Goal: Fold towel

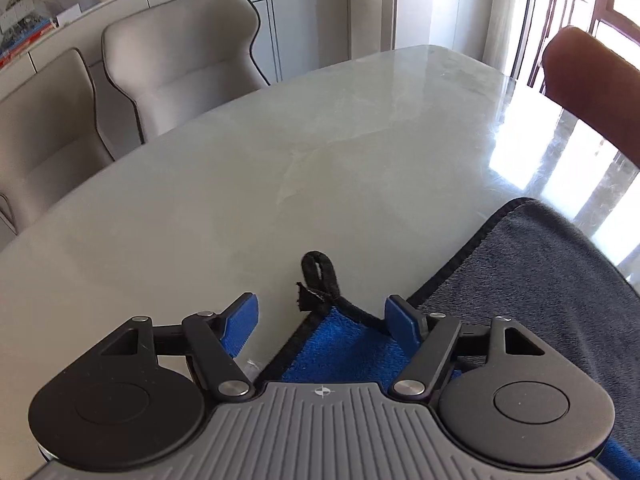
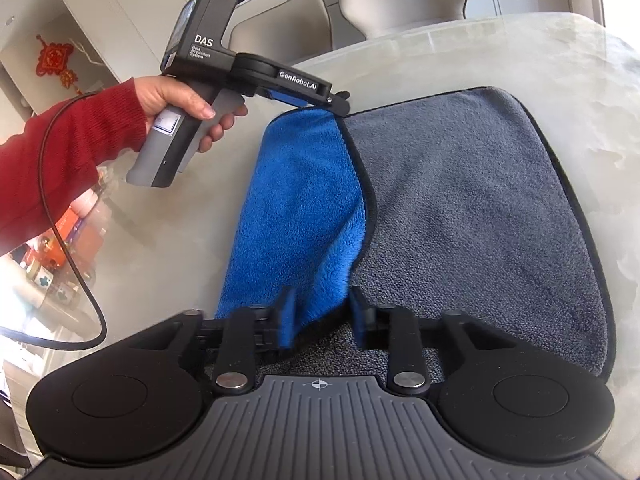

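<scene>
Right gripper: fingers parted, astride the towel's near edge, not clamped.
Left gripper: fingers wide apart over the looped corner; nothing held.
Towel: lay on the marble bench, grey side up, blue flap turned over.
Chairs: stood behind the bench.

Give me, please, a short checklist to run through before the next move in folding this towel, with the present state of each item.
1. Left gripper open around the towel corner: ok.
2. Hanging loop free of the fingers: ok.
3. Right gripper open around the near edge: ok.
4. Either gripper actually pinching cloth: not ok, both jaws apart.
5. Blue flap already turned over the grey side: ok.
6. Table ahead free for the fold: ok.
</scene>
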`<state>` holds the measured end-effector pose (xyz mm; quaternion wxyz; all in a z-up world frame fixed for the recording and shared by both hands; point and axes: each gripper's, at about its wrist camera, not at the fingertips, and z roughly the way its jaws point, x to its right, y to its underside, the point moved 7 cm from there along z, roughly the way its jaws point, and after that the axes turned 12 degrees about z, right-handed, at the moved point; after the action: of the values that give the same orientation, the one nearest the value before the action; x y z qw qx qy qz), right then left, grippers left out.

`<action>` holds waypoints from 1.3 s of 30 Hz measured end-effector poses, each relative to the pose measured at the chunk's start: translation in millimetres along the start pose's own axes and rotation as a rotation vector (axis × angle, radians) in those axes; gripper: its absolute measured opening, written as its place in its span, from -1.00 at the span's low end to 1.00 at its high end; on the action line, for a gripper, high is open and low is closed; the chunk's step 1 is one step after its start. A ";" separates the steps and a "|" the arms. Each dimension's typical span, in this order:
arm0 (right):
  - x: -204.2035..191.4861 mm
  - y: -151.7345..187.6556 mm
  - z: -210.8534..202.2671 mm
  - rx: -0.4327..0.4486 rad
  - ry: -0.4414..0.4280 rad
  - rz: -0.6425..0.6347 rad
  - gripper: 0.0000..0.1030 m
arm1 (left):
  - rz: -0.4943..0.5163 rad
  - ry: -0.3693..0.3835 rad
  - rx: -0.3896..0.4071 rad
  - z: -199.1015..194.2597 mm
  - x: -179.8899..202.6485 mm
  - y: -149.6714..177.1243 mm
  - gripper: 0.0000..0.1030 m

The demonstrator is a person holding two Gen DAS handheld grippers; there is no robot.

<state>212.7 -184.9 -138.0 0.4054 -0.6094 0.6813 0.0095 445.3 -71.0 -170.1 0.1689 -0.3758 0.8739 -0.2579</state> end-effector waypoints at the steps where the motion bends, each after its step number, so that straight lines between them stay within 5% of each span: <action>1: -1.7 -0.6 -1.3 0.009 -0.011 -0.002 -0.76 | -0.020 0.018 0.011 0.3 -1.5 -0.4 -0.34; 3: -6.3 -1.2 -8.0 0.029 -0.032 -0.005 -0.79 | -0.025 0.022 0.016 -0.3 -3.2 -1.3 -0.89; 15: -6.3 -12.9 -65.2 0.157 -0.084 0.069 -0.81 | -0.061 0.098 0.208 -49.9 3.1 -39.3 -0.91; 20: 2.9 -8.5 -88.1 0.195 -0.014 0.085 -0.81 | 0.011 0.165 0.258 -45.7 35.7 -68.2 -0.91; 28: 26.8 7.6 -94.5 0.201 0.133 0.112 -0.78 | 0.114 0.248 0.231 -6.2 94.8 -96.0 -0.91; 35: 38.8 10.9 -91.8 0.206 0.274 0.089 -0.47 | 0.187 0.216 0.158 25.4 123.9 -97.4 -0.62; 39: 38.7 7.6 -96.3 0.238 0.331 0.046 -0.43 | 0.207 0.106 0.228 1.7 121.9 -90.1 -0.25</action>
<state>157.0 -263.6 -98.9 0.3567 -0.5349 0.7486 -0.1622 416.9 -214.9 -131.8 0.1901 -0.2479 0.8807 -0.3562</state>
